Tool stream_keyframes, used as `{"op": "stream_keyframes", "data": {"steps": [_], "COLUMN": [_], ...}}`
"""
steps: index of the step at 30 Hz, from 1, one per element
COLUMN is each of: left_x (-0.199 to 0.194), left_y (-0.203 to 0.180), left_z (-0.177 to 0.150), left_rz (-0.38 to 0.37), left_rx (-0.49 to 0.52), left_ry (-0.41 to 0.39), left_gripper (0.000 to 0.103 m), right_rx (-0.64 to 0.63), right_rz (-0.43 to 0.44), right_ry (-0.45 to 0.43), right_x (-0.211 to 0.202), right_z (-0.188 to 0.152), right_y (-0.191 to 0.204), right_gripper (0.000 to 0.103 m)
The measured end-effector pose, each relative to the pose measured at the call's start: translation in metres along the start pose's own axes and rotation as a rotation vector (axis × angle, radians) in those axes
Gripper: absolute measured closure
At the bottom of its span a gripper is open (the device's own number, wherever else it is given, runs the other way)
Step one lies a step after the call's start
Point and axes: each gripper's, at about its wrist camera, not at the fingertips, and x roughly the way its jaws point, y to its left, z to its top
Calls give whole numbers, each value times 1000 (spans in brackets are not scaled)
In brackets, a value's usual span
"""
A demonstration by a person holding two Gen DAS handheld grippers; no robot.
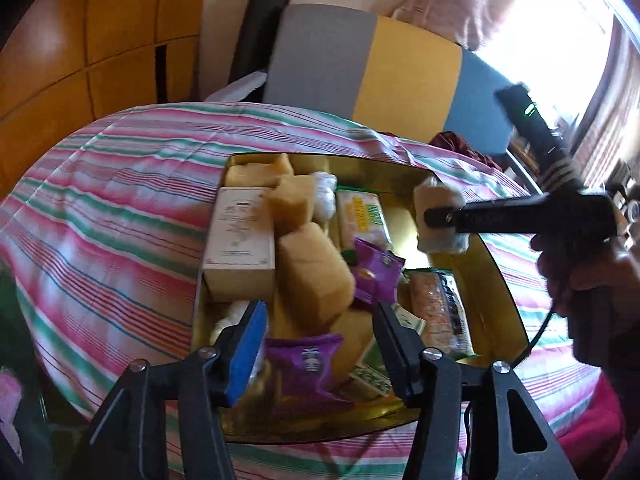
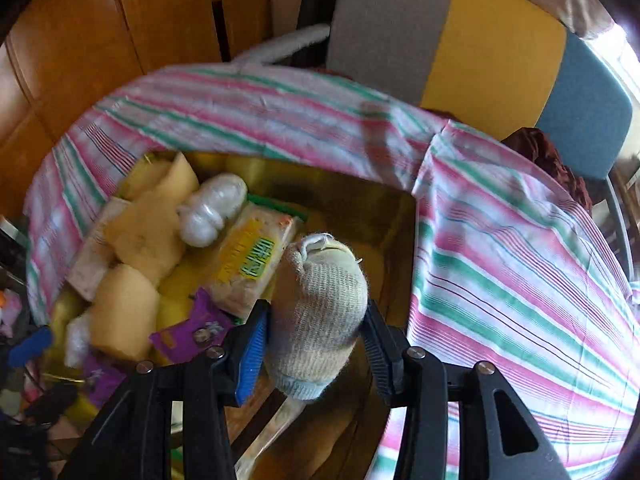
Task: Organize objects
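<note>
A gold tin box (image 1: 496,280) sits on the striped tablecloth, packed with yellow sponges (image 1: 314,276), a cream carton (image 1: 240,240), purple snack packets (image 1: 306,360) and noodle packs (image 1: 362,216). My left gripper (image 1: 320,344) is open and empty, hovering over the near end of the box above a purple packet. My right gripper (image 2: 316,336) is shut on a rolled knit glove (image 2: 320,316) and holds it over the right part of the box (image 2: 360,208). In the left wrist view the glove (image 1: 438,216) shows held above the box's far right side.
The striped cloth (image 1: 120,208) covers the table all around the box. A grey, yellow and blue chair back (image 1: 380,68) stands behind the table, with wooden cabinets (image 1: 80,40) at the left. A dark red cloth (image 2: 548,160) lies at the far right edge.
</note>
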Motion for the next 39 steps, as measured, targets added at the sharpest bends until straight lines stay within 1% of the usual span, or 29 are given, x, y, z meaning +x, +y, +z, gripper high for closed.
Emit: {"op": "stream_keyframes", "data": {"steps": [1, 4, 8, 10, 12, 16, 20, 24, 29, 32, 35, 39], "left_x": [0, 1, 0, -1, -2, -6, -11, -17, -27, -33, -36, -45], "left_y": [3, 9, 12, 12, 12, 9, 4, -2, -6, -10, -14, -16], "left_z": [0, 0, -1, 0, 1, 1, 1, 0, -2, -3, -5, -9], "left_rz": [8, 18, 32, 45, 55, 85, 103, 132, 157, 184, 213, 201], "left_rx": [-7, -27, -39, -41, -46, -42, -42, -29, -16, -7, 6, 11], "left_ry": [-4, -6, -14, -24, -31, -44, -47, -67, -95, -113, -105, -117], "left_gripper": [43, 41, 39, 36, 29, 23, 18, 9, 1, 0, 0, 0], "right_rx": [4, 18, 50, 67, 92, 132, 155, 161, 172, 179, 183, 189], "right_rz": [5, 18, 20, 16, 15, -7, -10, -30, -46, -57, -62, -63], "right_ry": [10, 2, -27, -58, -85, -126, -148, -169, -200, -212, -214, -207], "right_x": [5, 8, -1, -11, -22, -42, -56, -67, -82, -88, -90, -88], "right_z": [-1, -1, -7, -14, -23, -42, -62, -82, -107, -118, -127, -135], "right_y": [-1, -5, -10, -10, -12, -10, -3, 6, 16, 21, 27, 33], "right_gripper": [56, 55, 53, 53, 52, 50, 48, 46, 45, 45, 45, 45]}}
